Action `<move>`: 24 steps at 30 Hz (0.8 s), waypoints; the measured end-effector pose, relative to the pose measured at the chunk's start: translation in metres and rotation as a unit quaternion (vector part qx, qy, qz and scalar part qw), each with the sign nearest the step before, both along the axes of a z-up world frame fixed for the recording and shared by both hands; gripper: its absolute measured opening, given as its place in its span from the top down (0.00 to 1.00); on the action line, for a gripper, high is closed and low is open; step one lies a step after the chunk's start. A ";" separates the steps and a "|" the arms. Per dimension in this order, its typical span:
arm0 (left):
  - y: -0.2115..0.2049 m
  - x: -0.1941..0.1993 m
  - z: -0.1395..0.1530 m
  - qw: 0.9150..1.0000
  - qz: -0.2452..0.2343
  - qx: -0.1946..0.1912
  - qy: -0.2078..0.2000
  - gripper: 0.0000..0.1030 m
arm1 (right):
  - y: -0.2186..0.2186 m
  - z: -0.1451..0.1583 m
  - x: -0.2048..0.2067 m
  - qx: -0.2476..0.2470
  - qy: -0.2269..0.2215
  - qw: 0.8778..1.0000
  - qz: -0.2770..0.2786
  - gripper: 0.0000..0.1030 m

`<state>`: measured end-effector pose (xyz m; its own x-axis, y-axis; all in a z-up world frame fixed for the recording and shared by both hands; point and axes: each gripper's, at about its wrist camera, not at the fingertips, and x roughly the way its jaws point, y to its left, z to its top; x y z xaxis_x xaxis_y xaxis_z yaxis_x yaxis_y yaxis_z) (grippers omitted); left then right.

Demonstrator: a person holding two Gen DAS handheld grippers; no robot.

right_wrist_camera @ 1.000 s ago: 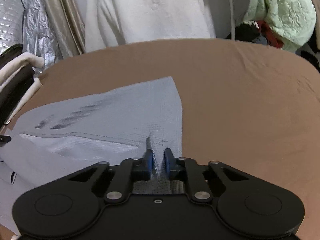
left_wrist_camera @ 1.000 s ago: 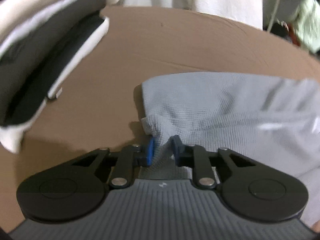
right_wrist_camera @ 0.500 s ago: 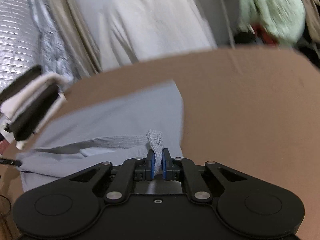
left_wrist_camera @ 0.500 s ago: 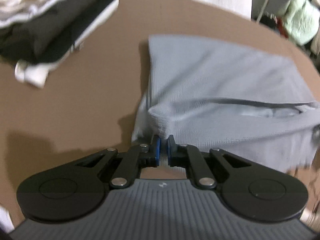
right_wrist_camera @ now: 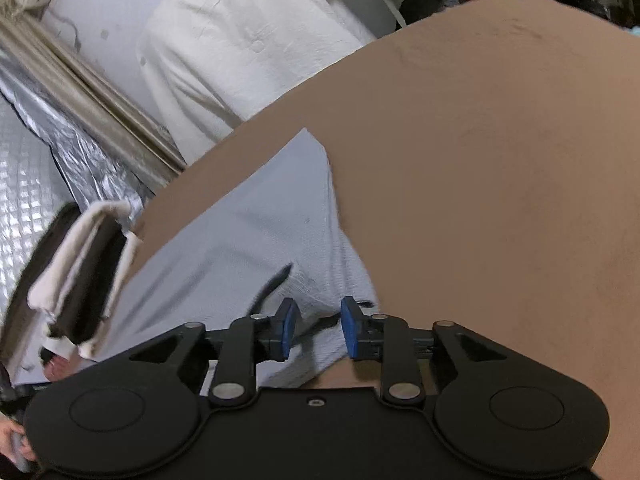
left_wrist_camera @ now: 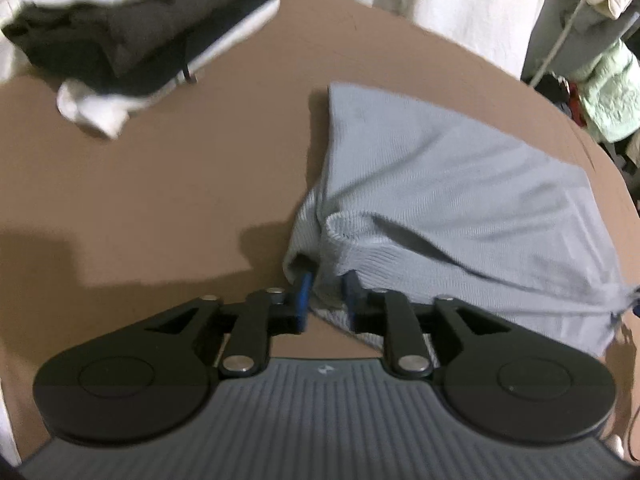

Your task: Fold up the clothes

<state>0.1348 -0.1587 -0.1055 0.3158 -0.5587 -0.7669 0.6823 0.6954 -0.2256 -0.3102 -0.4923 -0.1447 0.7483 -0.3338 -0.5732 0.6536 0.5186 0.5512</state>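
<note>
left gripper (left_wrist_camera: 325, 296): jaws parted, cloth loose between | right gripper (right_wrist_camera: 316, 328): jaws parted over grey knit garment (left_wrist_camera: 460, 208) | folded clothes stack (left_wrist_camera: 132, 36) at far-left desk (left_wrist_camera: 160, 184) edge

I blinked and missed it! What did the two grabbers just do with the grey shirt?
Both let go. The left gripper and right gripper, shut on the light grey knitted garment half a second ago, now stand open, with its folded edge lying loose between their blue pads. The garment stayed on the brown table, and the stack of black and white folded clothes stayed put.
</note>
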 end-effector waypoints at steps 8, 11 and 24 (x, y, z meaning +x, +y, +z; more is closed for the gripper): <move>-0.004 -0.002 0.009 0.999 0.020 0.002 -0.039 0.65 | 0.010 0.004 0.020 -0.041 0.061 0.997 0.002 0.53; -0.010 -0.001 0.004 0.999 0.018 0.011 -0.033 0.58 | 0.015 0.001 0.034 -0.085 0.126 0.988 0.006 0.51; -0.027 -0.026 0.012 0.992 0.015 0.019 -0.120 0.92 | 0.020 0.034 0.045 -0.202 0.093 0.975 0.015 0.95</move>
